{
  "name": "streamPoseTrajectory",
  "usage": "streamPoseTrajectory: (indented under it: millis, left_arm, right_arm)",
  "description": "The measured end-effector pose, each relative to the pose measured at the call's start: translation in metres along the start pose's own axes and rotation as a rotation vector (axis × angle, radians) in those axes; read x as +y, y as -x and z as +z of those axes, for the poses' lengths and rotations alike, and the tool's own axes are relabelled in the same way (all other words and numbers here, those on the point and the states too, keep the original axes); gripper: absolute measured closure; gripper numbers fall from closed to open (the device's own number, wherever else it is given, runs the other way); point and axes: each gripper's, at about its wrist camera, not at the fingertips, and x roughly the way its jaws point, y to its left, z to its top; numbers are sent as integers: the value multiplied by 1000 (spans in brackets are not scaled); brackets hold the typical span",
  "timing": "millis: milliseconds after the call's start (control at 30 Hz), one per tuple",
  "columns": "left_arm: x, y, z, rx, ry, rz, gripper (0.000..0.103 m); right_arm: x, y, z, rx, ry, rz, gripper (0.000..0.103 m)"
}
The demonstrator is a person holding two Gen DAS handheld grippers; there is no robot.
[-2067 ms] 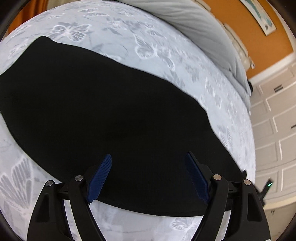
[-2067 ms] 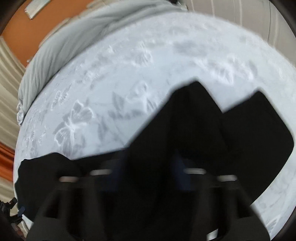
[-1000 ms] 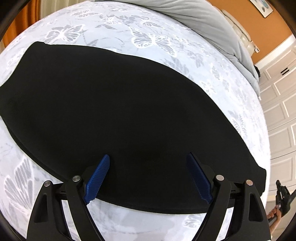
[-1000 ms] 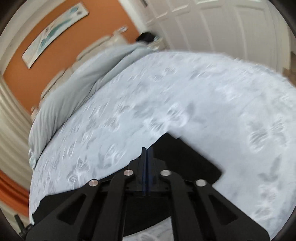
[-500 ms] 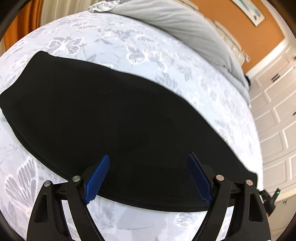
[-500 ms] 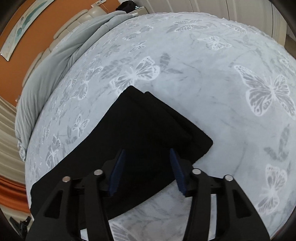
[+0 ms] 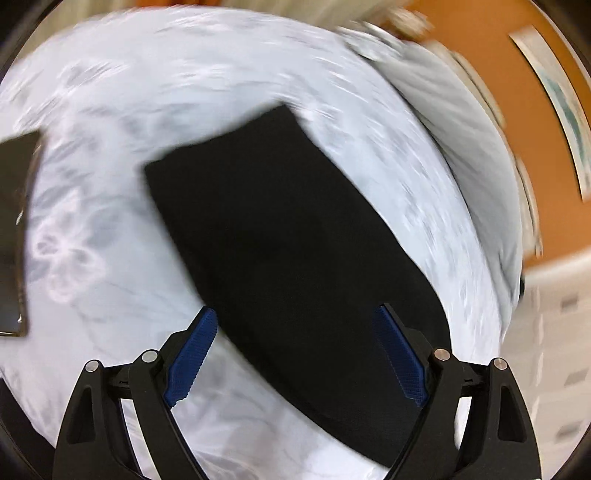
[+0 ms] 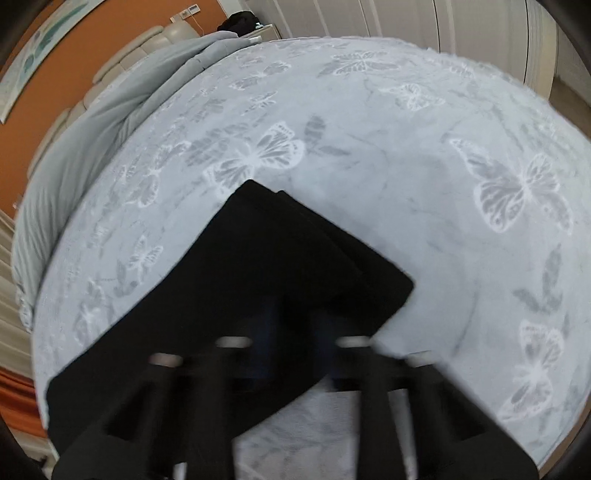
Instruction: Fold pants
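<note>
Black pants [image 7: 277, 221] lie folded lengthwise into a long strip on the butterfly-print bed cover [image 7: 110, 277]. My left gripper [image 7: 295, 314] hovers above the strip's near part, its blue pads [image 7: 192, 350] wide apart and still opening, touching nothing. In the right wrist view the pants [image 8: 295, 251] end in two stacked leg hems. My right gripper [image 8: 295, 328] is down on that end, blurred, its jaws closing with a ridge of black cloth between them.
A grey duvet [image 8: 110, 122] is bunched along the bed's far side by the orange wall [image 7: 498, 74]. A dark flat object [image 7: 14, 236] lies at the left edge of the left wrist view. White panelled doors [image 8: 406, 18] stand past the bed.
The left wrist view has swung and rolled, so the pants now run away from it lengthwise. The right gripper's jaws, open half a second ago, have come together over the leg end.
</note>
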Motion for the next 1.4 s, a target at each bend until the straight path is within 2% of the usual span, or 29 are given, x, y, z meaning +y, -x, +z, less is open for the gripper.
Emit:
streamPoseTrajectory:
  millis: [67,133,267,300,367,433,500,567,600,667,767,800,833,967,1000,1033,1100,1167,1200,1233,1267,1300,1400]
  left_arm:
    - [18,2,12,2,49,2,18]
    - [14,-3,11,11,58,-3,18]
    - [11,-9,9,39,36,-36,19]
    - [11,-15,10,50,34,-35,22]
    - [15,-24,12,73,56,-39,44]
    - [19,-32,16,93,39,-21,78]
    - [14,-29,12,86,5,-42,92]
    - [9,-10,5,43,-8,-91,94]
    - [4,8,-2,23,-32,-121,95]
    - [5,16,-6,18,-44,-117,95]
    - [25,-15,-3,106,22,-20,93]
    - [32,-25,-6,136,51,-10,92]
    - [31,-26,-6,132,44,1,89]
    - [1,-3,-6,28,-75,49,79]
    - [-7,10,-9,-34,-92,66,74]
    - [-12,18,-9,-91,-103,81,60]
    - [-29,40,-15,-226,-149,129,46]
    - [-51,54,-25,-327,-234,171,43]
    - [-60,56,-29,-349,-265,179,38]
    - [-72,56,-36,-364,-302,176,32]
    - [-84,53,-43,-360,-333,163,30]
    - [-94,47,-48,-339,-359,144,30]
    - [-118,24,-71,-240,-442,96,30]
  right_arm:
    - [5,11,1,-33,12,13,99]
    - [10,19,2,-56,38,12,99]
    - [12,14,-2,-43,61,-26,99]
    - [11,12,-3,-36,57,-27,99]
    - [10,14,-3,-36,48,-14,99]
    - [11,16,-3,-39,44,-1,98]
    - [12,17,-3,-40,50,-6,98]
    - [12,17,-3,-42,52,-9,98]
    - [12,18,-4,-43,52,-6,98]
    - [12,17,-3,-41,60,-6,97]
    - [7,11,-3,-17,60,-24,96]
    - [4,10,-2,-6,53,-21,96]
    - [0,10,-1,3,38,-11,95]
    - [-5,15,0,14,27,17,90]
    - [-5,15,0,16,37,11,89]
    - [-6,15,0,21,40,8,89]
    - [-8,16,0,25,32,14,89]
    - [-10,20,1,20,25,26,88]
    - [-10,22,1,15,27,25,85]
    - [-11,24,2,5,33,31,77]
    - [-10,25,1,-3,35,27,52]
    - [-10,26,2,-18,39,18,41]
    - [-8,23,4,-24,62,19,41]
